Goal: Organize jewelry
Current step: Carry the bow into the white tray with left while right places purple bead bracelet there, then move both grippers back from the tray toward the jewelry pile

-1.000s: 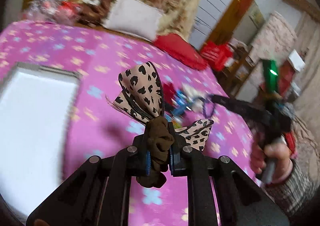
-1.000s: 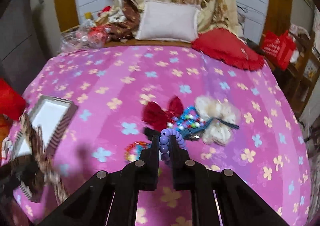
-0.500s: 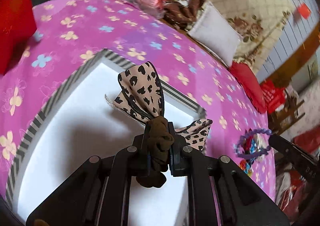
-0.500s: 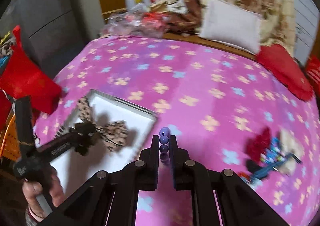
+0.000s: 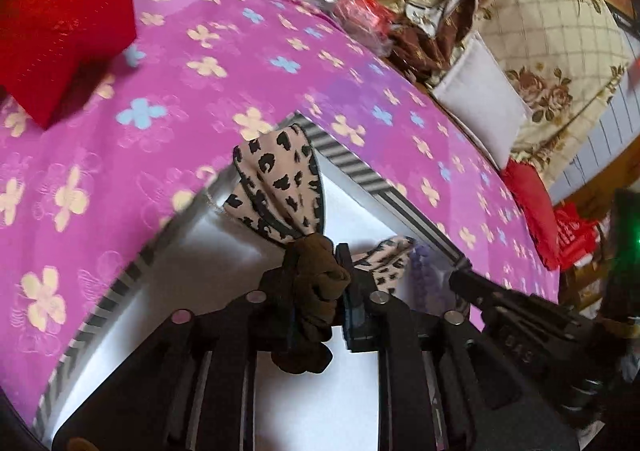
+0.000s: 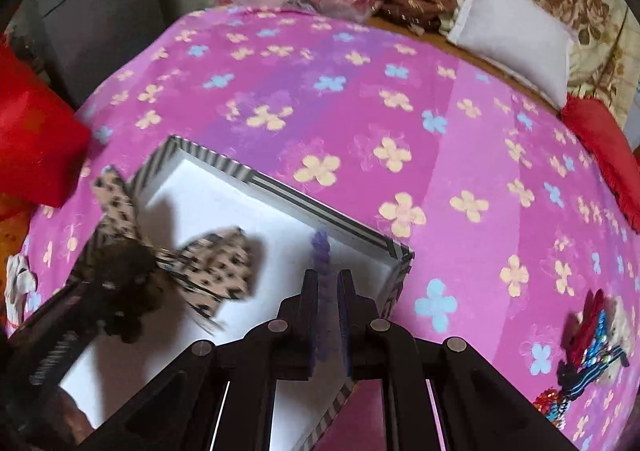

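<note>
While both grippers hang over the white box (image 6: 256, 219) with its striped grey rim, each has an accessory between its jaws. At the lower centre of the left wrist view, the left gripper (image 5: 320, 279) has the leopard-print bow (image 5: 280, 183) by its brown knot; the jaws are opening, a thin gap shows between the knot and the right finger, and the knot still sits between the pads, one spotted wing fanning up over the box's far corner and the smaller wing poking out to the right. In the right wrist view the same bow appears blurred at the middle left, above the box floor. The right gripper (image 6: 328, 283), at the lower centre of that view, is clenched on the purple bead bracelet (image 6: 321, 251), whose beads run up from between the fingers, just short of the box's far rim. The box rests on the pink flowered bedspread (image 6: 360, 99). A heap of other hair accessories (image 6: 592, 355) lies at the lower right edge, well apart from the box.
</note>
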`<action>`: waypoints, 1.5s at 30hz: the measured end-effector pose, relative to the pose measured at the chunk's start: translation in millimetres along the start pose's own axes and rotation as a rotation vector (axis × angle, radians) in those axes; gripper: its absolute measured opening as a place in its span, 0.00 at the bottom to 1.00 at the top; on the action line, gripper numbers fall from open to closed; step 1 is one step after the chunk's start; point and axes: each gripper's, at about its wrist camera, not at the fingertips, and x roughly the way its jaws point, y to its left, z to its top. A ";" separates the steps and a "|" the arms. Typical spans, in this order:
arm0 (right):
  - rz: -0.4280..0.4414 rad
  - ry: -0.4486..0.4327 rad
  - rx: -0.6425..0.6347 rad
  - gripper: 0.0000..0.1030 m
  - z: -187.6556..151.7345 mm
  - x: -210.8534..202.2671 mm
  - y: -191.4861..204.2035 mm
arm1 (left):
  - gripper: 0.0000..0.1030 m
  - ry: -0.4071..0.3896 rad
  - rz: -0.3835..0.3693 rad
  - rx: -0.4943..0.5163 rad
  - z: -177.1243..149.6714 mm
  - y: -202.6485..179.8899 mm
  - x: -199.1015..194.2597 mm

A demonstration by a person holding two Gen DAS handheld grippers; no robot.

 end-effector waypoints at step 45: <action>-0.054 0.021 0.340 0.45 -85.3 5.7 -247.2 | 0.55 0.049 -0.285 0.337 -115.8 -123.5 -38.6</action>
